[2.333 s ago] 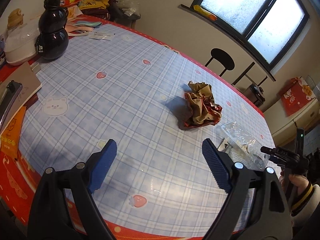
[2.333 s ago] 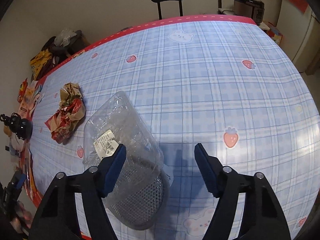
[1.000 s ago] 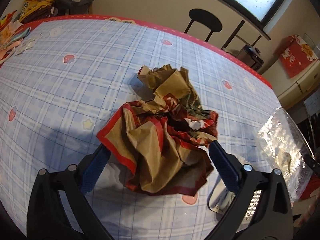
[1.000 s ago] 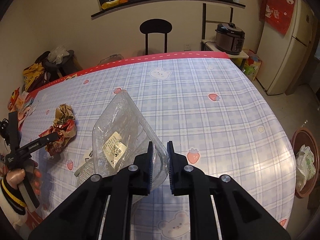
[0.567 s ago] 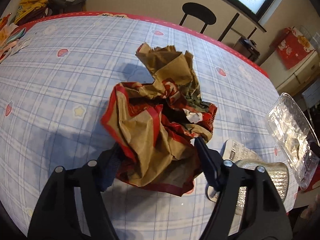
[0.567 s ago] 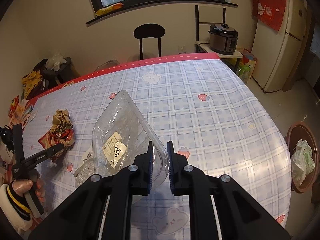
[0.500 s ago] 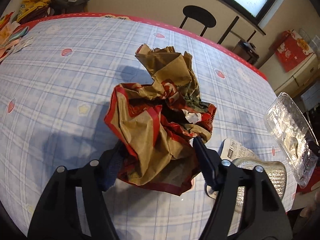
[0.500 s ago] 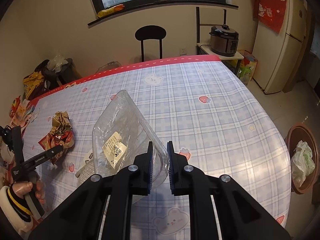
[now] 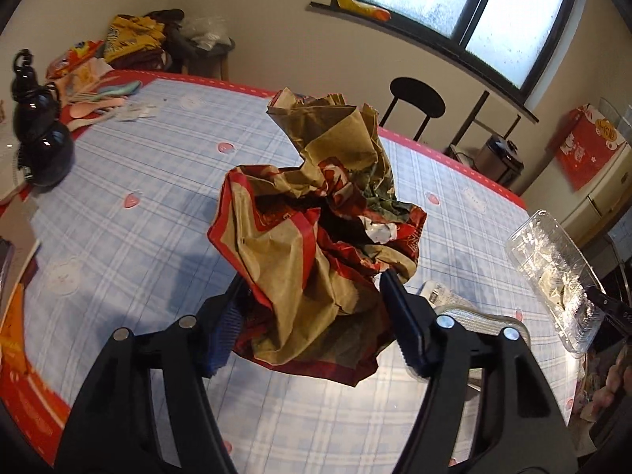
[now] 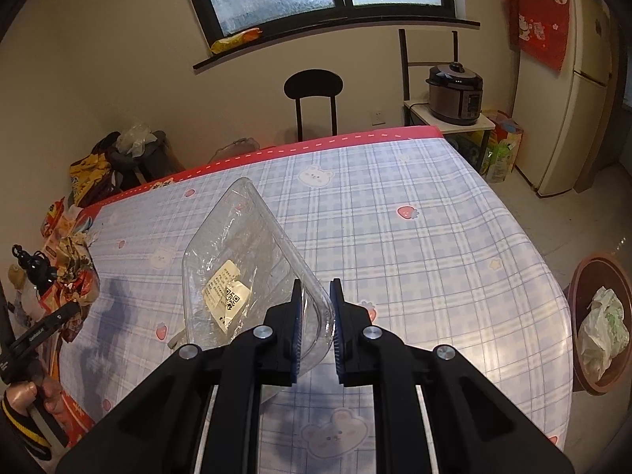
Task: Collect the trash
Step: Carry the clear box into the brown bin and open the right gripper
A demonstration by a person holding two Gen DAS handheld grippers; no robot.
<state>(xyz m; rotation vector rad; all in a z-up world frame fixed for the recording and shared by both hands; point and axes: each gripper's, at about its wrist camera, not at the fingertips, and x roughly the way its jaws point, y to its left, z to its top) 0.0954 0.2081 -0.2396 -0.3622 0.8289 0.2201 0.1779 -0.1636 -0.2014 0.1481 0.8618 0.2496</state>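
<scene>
Crumpled brown paper bag (image 9: 316, 245) clamped in the left gripper (image 9: 312, 316), tilted downward.
Right gripper (image 10: 316, 316) pinches the clear plastic tray (image 10: 245, 268); bag hides the left pads.

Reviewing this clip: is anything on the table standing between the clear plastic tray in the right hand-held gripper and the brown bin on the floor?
Nothing visible does. The right hand-held gripper holds the clear plastic tray above the table, whose checked cloth toward the brown bin on the floor shows nothing standing on it. The bin already holds a white bag.
</scene>
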